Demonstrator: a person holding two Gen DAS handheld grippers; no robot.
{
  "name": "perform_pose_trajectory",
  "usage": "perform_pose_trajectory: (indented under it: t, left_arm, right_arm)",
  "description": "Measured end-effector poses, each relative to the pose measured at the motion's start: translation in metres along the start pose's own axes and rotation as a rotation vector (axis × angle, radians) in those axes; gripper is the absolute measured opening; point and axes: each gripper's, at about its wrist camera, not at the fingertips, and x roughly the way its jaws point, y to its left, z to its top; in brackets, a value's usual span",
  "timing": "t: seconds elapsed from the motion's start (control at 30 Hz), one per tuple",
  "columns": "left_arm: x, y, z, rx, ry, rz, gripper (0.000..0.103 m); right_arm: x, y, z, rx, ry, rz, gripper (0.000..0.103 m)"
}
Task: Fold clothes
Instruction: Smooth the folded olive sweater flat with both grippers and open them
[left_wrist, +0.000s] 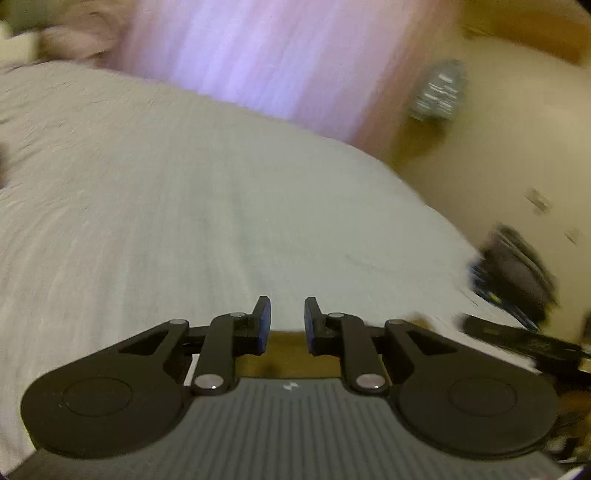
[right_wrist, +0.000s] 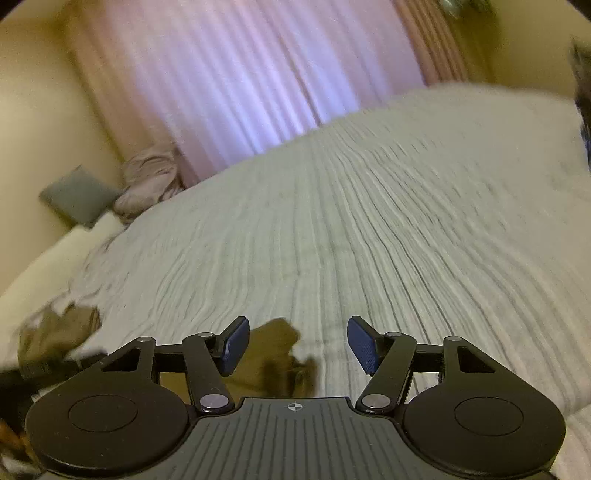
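Observation:
An olive-brown garment (right_wrist: 273, 354) lies crumpled on the white ribbed bedspread (right_wrist: 369, 221), just below and between my right gripper's (right_wrist: 297, 339) blue pads. The right gripper is open and nothing touches its pads. More olive cloth (right_wrist: 55, 332) lies bunched at the bed's left edge. In the left wrist view my left gripper (left_wrist: 287, 314) hovers over the bedspread (left_wrist: 184, 203) with a narrow empty gap between its pads (left_wrist: 263, 325). A flat brown patch (left_wrist: 286, 350) shows under that gap; I cannot tell whether it is cloth.
Pink curtains (right_wrist: 240, 74) hang behind the bed. A grey pillow (right_wrist: 77, 199) and crumpled pinkish bedding (right_wrist: 151, 177) sit at the far left corner. A dark blurred object (left_wrist: 517, 266) and a black bar (left_wrist: 517, 339) lie past the bed's right edge.

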Motion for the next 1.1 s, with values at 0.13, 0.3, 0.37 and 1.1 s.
perform_pose_trajectory:
  t: [0.13, 0.3, 0.37, 1.1]
  left_arm:
    - [0.029, -0.046, -0.007, 0.117, 0.055, -0.045, 0.006]
    - [0.087, -0.057, -0.034, 0.283, 0.134, 0.115, 0.006]
    - [0.099, -0.047, -0.047, 0.266, 0.127, 0.126, 0.007]
    - [-0.002, -0.085, -0.092, 0.327, 0.100, 0.085, 0.007]
  right_arm:
    - [0.007, 0.045, -0.023, -0.198, -0.023, 0.032, 0.034]
    - [0.057, 0.052, -0.051, -0.304, 0.071, -0.026, 0.030]
    - [0.067, 0.047, -0.061, -0.321, 0.086, -0.032, 0.030]
    - [-0.025, 0.081, -0.103, -0.408, 0.102, -0.003, 0.030]
